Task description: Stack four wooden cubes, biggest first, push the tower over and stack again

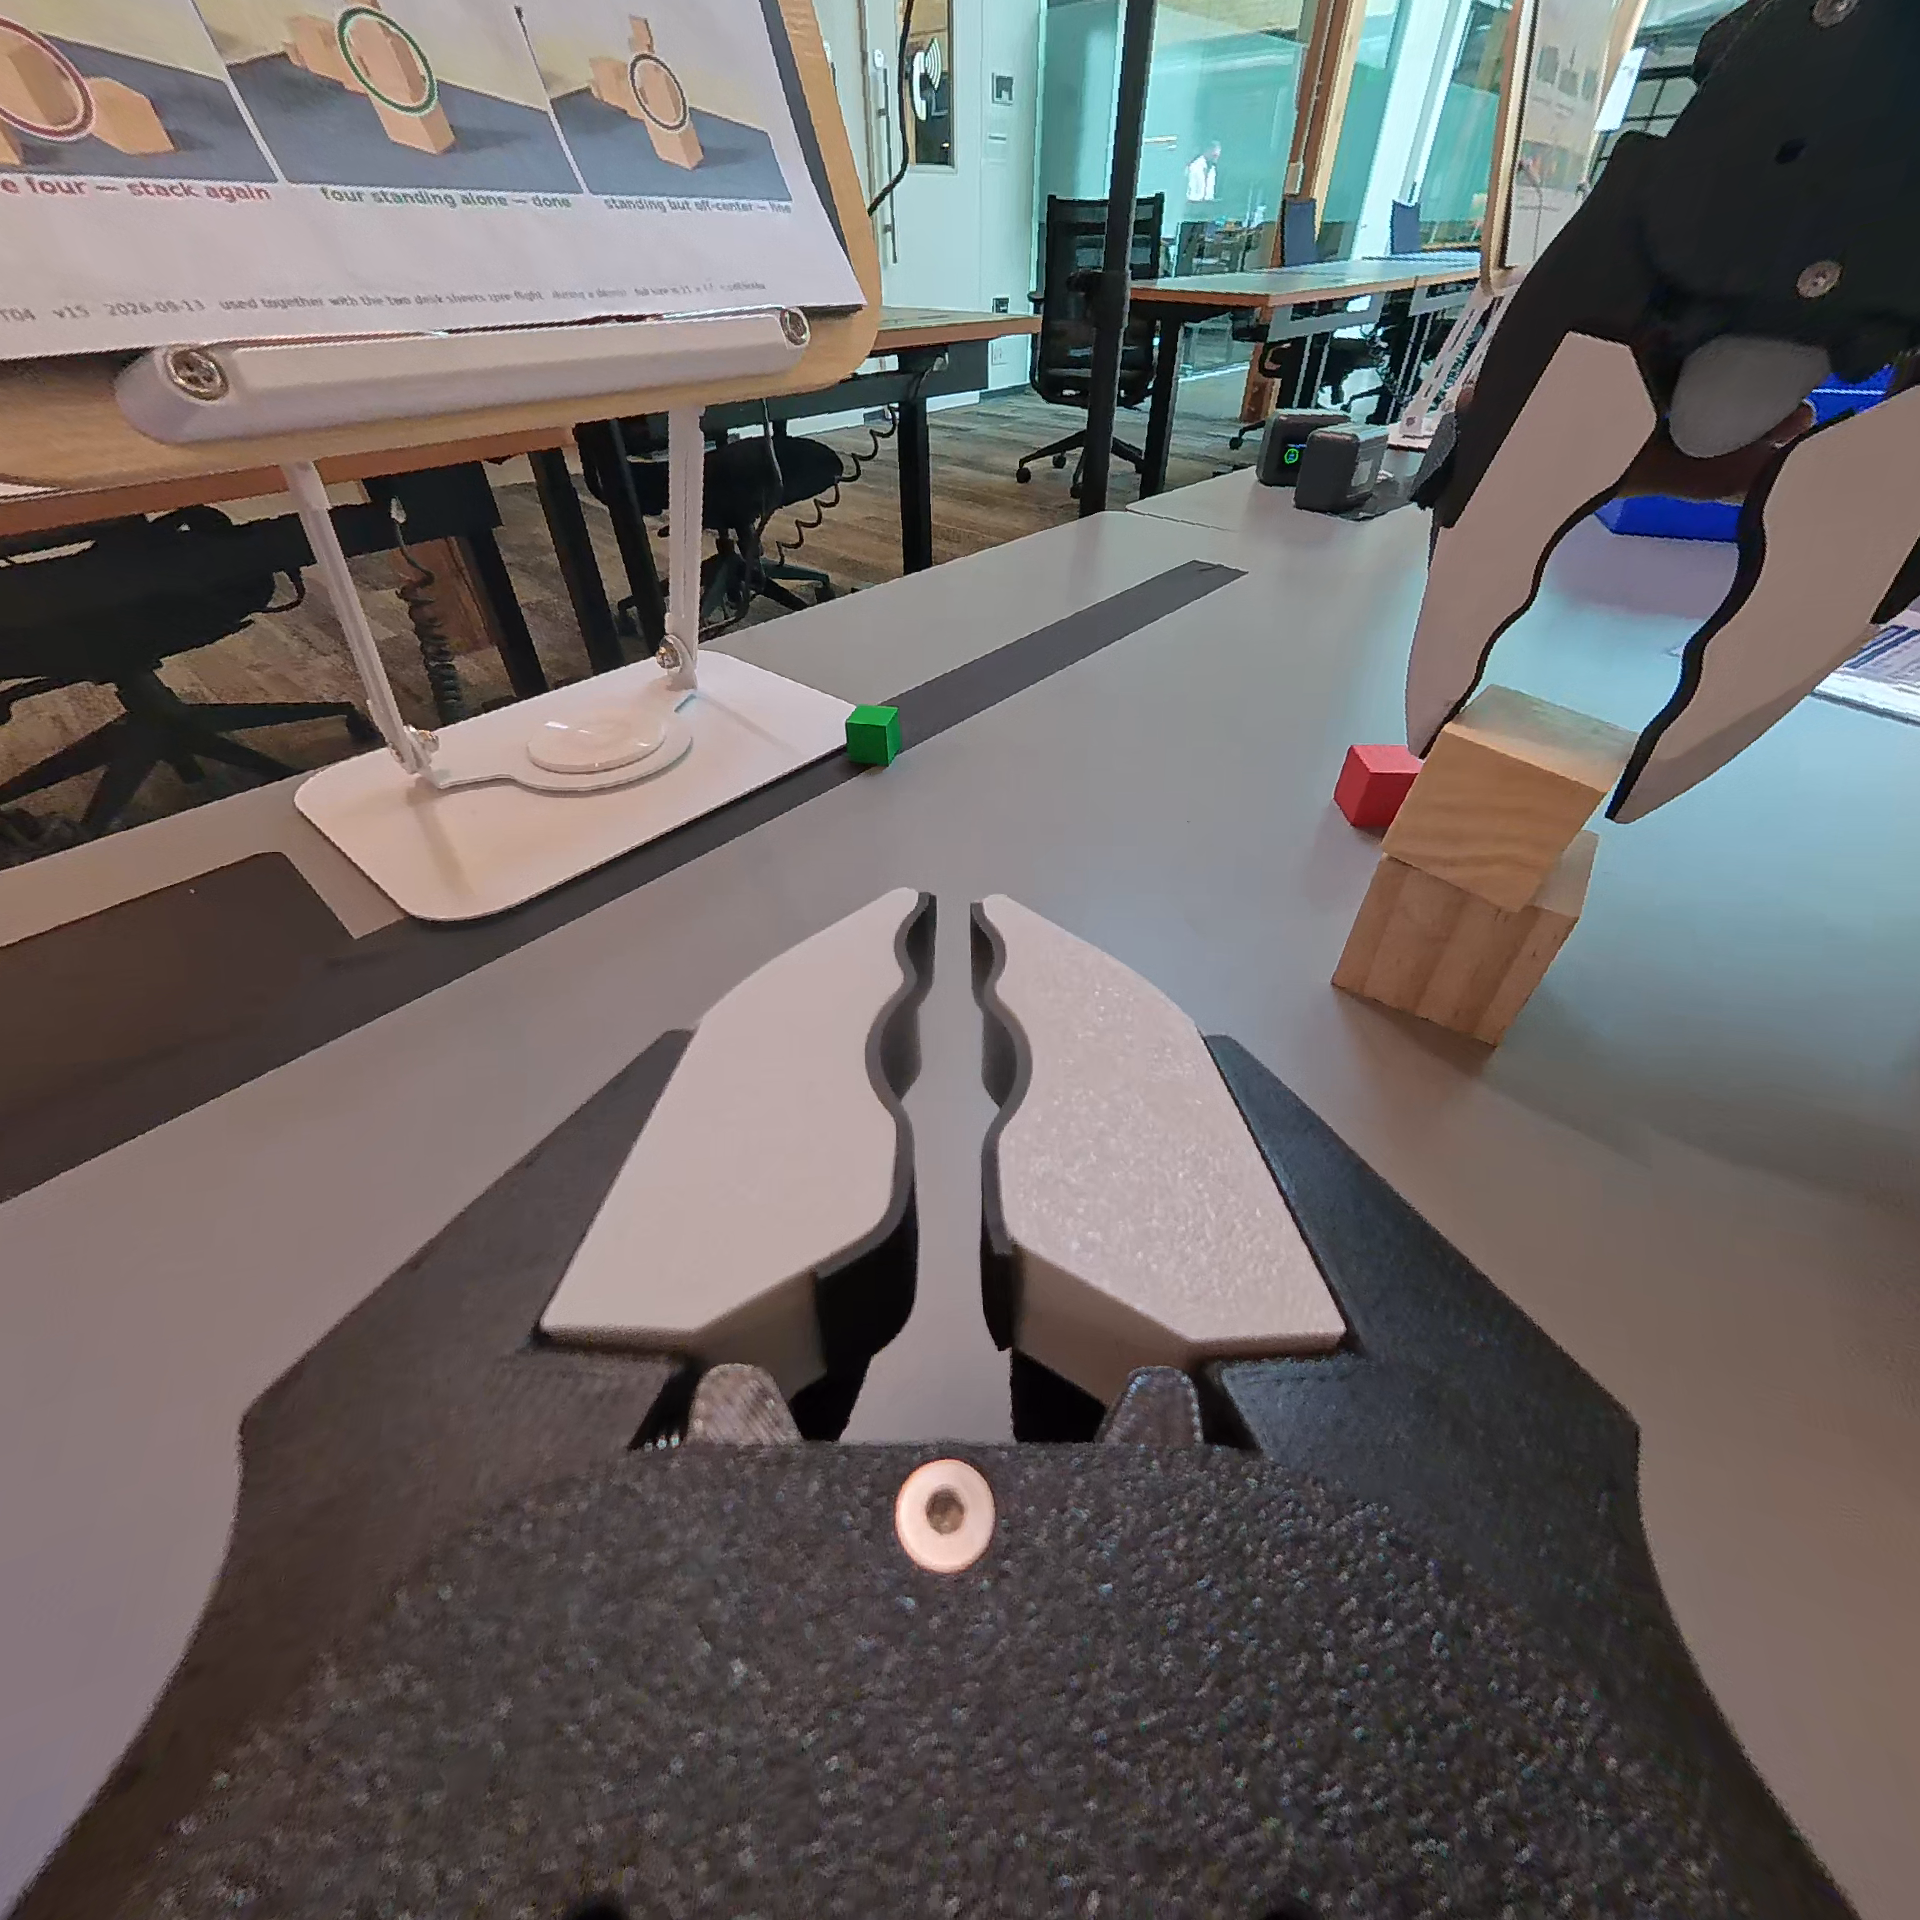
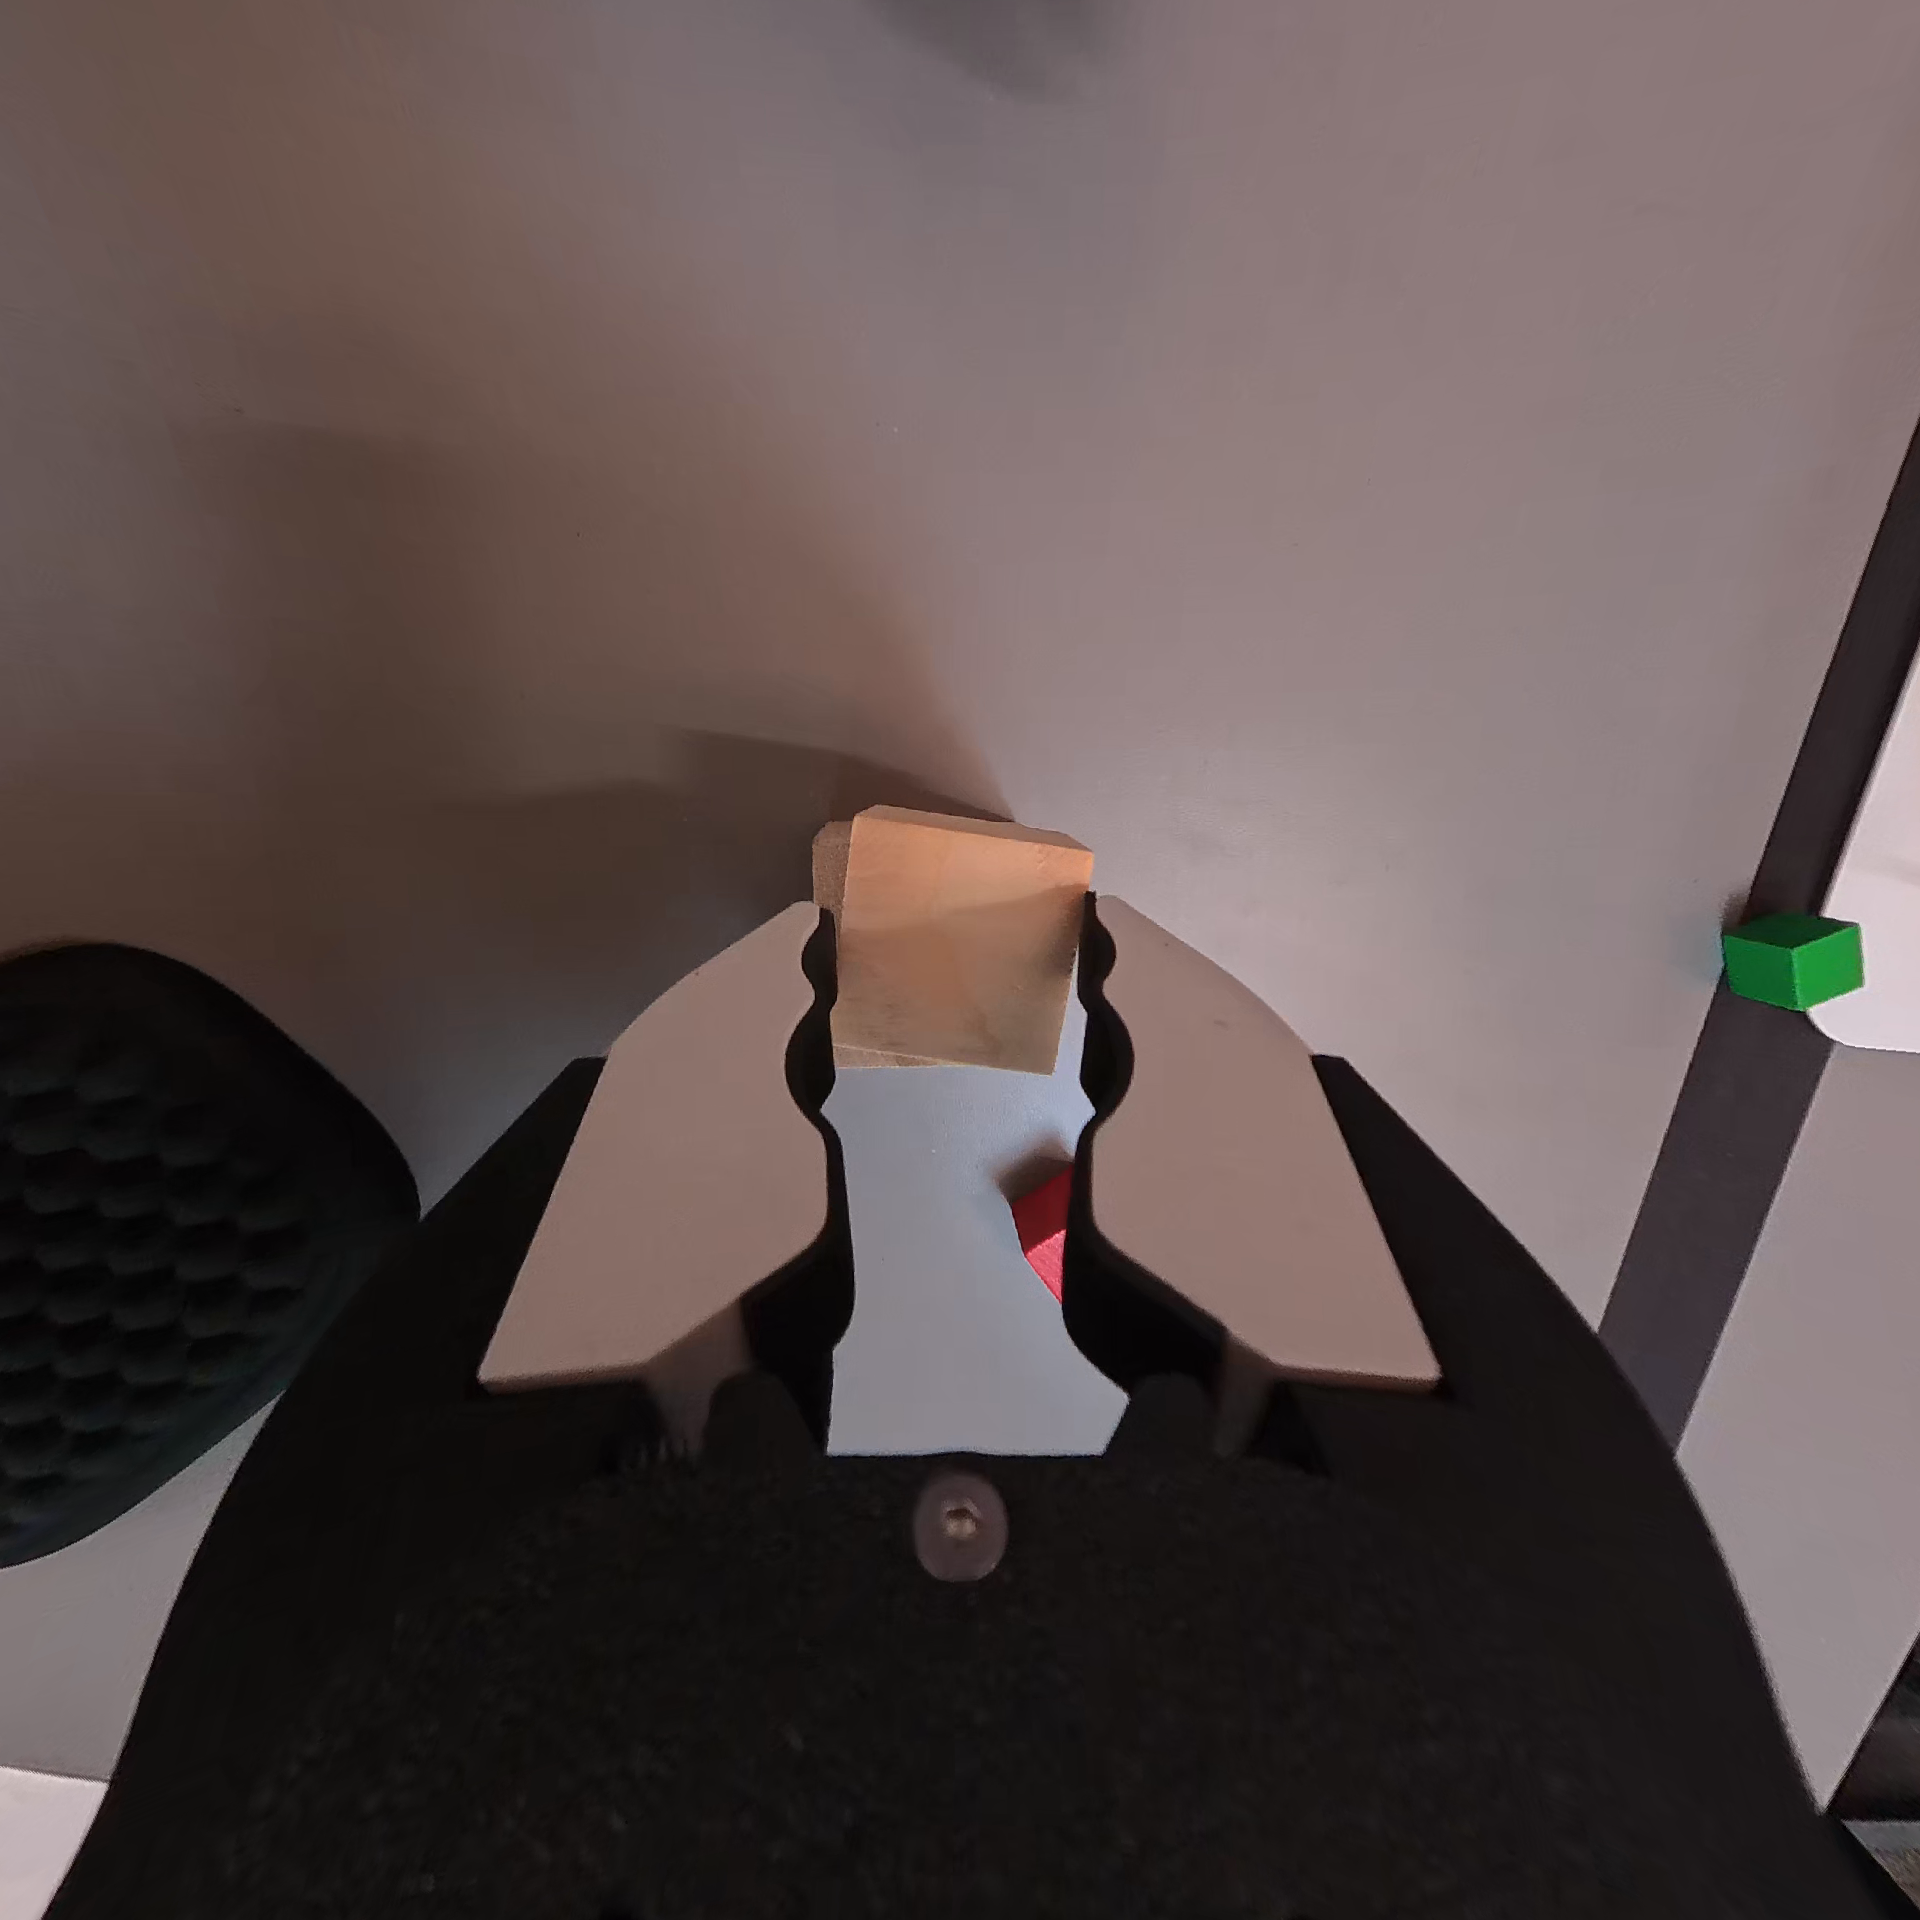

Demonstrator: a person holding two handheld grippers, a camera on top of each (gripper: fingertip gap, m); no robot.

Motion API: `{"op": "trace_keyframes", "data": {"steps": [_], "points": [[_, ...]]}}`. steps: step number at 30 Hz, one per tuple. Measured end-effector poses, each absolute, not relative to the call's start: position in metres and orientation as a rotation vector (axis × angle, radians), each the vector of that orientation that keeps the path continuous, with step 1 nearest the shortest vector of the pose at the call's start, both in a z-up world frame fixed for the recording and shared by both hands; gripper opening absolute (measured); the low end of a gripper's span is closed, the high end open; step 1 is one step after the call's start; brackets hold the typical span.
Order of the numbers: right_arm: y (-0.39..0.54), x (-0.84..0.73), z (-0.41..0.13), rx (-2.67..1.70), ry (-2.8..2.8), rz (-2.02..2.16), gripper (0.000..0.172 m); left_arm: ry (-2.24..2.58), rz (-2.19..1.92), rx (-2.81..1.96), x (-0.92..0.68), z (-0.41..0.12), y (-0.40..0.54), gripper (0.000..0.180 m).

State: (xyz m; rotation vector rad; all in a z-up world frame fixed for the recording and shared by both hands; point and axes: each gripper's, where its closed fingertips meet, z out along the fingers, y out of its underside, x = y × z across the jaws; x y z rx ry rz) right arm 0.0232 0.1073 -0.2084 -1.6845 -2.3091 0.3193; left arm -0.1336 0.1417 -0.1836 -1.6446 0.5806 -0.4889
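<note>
My right gripper (image 2: 956,914) is shut on a pale wooden block (image 2: 951,956), with a pad against each of its two sides. In the left wrist view this block (image 1: 1496,810) sits twisted and slightly tilted on top of a second wooden block (image 1: 1444,966) on the grey table (image 1: 1143,790), with the right gripper (image 1: 1527,774) reaching down from above. Only an edge of the lower block (image 2: 826,862) shows in the right wrist view. A small red cube (image 1: 1374,784) lies just behind the stack. My left gripper (image 1: 951,904) is shut on nothing, low over the table, to the left of the stack.
A small green cube (image 1: 871,735) sits on a black tape strip (image 1: 1039,644) beside a white document stand (image 1: 540,769) holding a printed sheet. A blue bin (image 1: 1662,514) stands at the far right. A dark textured object (image 2: 156,1247) lies left of the right gripper. Office desks and chairs are beyond. The tips of one gripper are about 15 cm away from the tips of the other. Measured from the fingertips, the dark textured object (image 2: 156,1247) is 20 cm or so from the right gripper and 35 cm from the left.
</note>
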Motion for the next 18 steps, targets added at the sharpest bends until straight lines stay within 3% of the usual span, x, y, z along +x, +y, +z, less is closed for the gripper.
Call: {"op": "trace_keyframes", "data": {"steps": [18], "points": [[0.1084,0.0238,-0.2077,-1.678,-2.284,0.361,0.046,0.582,-0.495,-1.634,-0.1336,-0.1798,0.1398,0.006]]}}
